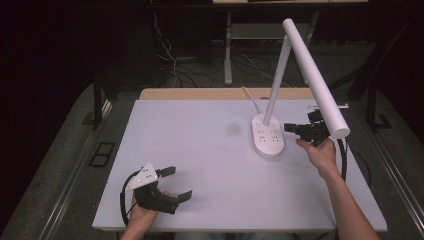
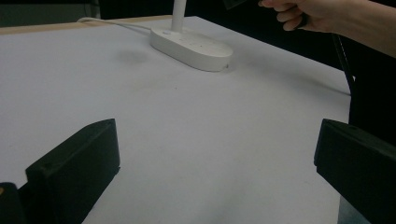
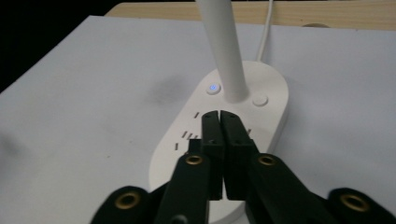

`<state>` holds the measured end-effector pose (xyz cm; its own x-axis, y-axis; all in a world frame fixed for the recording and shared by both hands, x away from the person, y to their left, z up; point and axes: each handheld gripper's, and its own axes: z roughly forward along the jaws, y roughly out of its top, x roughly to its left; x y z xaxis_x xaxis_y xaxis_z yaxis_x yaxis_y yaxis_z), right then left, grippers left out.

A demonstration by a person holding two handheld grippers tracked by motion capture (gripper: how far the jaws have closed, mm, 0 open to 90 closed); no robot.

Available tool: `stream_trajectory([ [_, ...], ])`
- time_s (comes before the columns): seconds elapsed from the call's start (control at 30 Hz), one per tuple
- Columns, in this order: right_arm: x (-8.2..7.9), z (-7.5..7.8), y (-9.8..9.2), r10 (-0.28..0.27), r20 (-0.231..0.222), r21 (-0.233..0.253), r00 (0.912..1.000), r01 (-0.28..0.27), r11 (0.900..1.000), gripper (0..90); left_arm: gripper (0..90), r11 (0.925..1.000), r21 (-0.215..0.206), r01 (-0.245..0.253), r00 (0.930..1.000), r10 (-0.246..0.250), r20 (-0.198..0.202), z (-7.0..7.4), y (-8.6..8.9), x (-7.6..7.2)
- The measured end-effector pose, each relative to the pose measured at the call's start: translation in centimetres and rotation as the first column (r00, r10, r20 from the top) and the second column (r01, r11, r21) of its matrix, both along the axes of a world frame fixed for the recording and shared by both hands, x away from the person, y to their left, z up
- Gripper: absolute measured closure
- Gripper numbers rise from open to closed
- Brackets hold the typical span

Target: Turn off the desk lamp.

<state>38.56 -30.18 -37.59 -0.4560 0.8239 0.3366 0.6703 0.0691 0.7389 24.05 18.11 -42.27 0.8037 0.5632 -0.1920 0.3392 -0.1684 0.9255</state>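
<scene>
White plastic makes up the desk lamp (image 1: 268, 136), whose oval base sits on the pale grey table (image 1: 210, 165) toward the far right, with a slim stem rising from it and a long tube head slanting out over the right edge. Your right gripper (image 1: 290, 128) hovers just beside the base on its right side, above the table, and its 2 black jaws are pressed flat together with nothing between them; in the right gripper view the gripper (image 3: 220, 115) points down over the base (image 3: 261, 116), with the tips just short of the stem (image 3: 224, 51). 2 round buttons flank the foot of the stem, and the left button (image 3: 213, 87) glows blue. A white cord (image 3: 267, 28) runs from the base toward the wooden strip at the table's far edge. Your left gripper (image 1: 177, 182) rests low near the front left corner, well apart from the lamp, jaws spread wide and empty. In the left gripper view the lamp base (image 2: 191, 44) lies far ahead, and your right hand (image 2: 299, 14) shows at the upper right.
</scene>
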Motion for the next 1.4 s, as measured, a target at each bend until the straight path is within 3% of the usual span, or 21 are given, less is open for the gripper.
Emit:
stream_trajectory([
  [0.27,-3.0,1.0,0.3,0.044,0.043,0.042,0.9981,-0.046,0.998,86.8,0.0,1.0,-0.005,-0.005,1.0,0.005,0.0,0.0,0.0,0.0],
  [0.4,-4.5,1.2,0.5,0.068,0.06,0.059,0.9959,-0.071,0.996,81.3,0.0,1.0,-0.004,-0.005,1.0,0.005,0.003,0.0,0.1,0.0],
  [0.6,-7.2,1.1,0.9,0.083,0.109,0.061,0.9906,-0.09,0.994,57.9,0.0,1.0,-0.003,-0.005,1.0,0.005,0.004,0.0,0.1,0.0],
  [0.63,-7.6,1.0,0.9,0.084,0.113,0.064,0.99,-0.092,0.994,52.1,0.0,1.0,-0.003,-0.005,1.0,0.005,0.004,0.0,0.1,0.0],
  [0.67,-8.4,0.8,1.0,0.087,0.138,0.061,0.9867,-0.096,0.993,40.3,0.0,1.0,-0.004,-0.005,1.0,0.005,0.004,0.0,0.0,-0.1],
  [0.7,-8.8,0.7,1.1,0.086,0.142,0.062,0.9861,-0.096,0.993,34.3,0.0,1.0,-0.003,-0.007,1.0,0.007,0.004,0.1,0.0,-0.1],
  [0.73,-8.8,0.7,1.1,0.086,0.142,0.062,0.9861,-0.096,0.993,34.3,0.0,1.0,-0.002,-0.004,1.0,0.004,0.007,0.1,0.1,-0.1],
  [0.83,-10.0,0.1,1.2,0.119,0.148,0.052,0.9818,-0.128,0.99,10.1,0.0,1.0,-0.002,-0.008,1.0,0.008,0.004,0.1,0.1,-0.1],
  [0.9,-10.7,-0.4,1.4,0.124,0.147,0.03,0.9814,-0.13,0.991,8.5,0.0,1.0,-0.002,-0.007,1.0,0.007,0.006,0.1,0.1,-0.1],
  [0.93,-11.0,-0.7,1.4,0.122,0.155,0.031,0.9803,-0.128,0.991,0.0,0.0,1.0,-0.002,-0.008,1.0,0.008,0.006,0.1,0.1,-0.1],
  [1.17,-13.1,-2.8,1.2,0.108,0.129,0.033,0.9857,-0.114,0.993,0.5,0.0,1.0,0.0,-0.008,1.0,0.008,0.005,0.1,0.1,-0.1],
  [1.4,-14.3,-4.0,1.4,0.112,0.109,-0.002,0.9877,-0.113,0.994,0.6,0.0,1.0,0.002,-0.004,1.0,0.004,0.001,0.0,0.0,-0.1],
])
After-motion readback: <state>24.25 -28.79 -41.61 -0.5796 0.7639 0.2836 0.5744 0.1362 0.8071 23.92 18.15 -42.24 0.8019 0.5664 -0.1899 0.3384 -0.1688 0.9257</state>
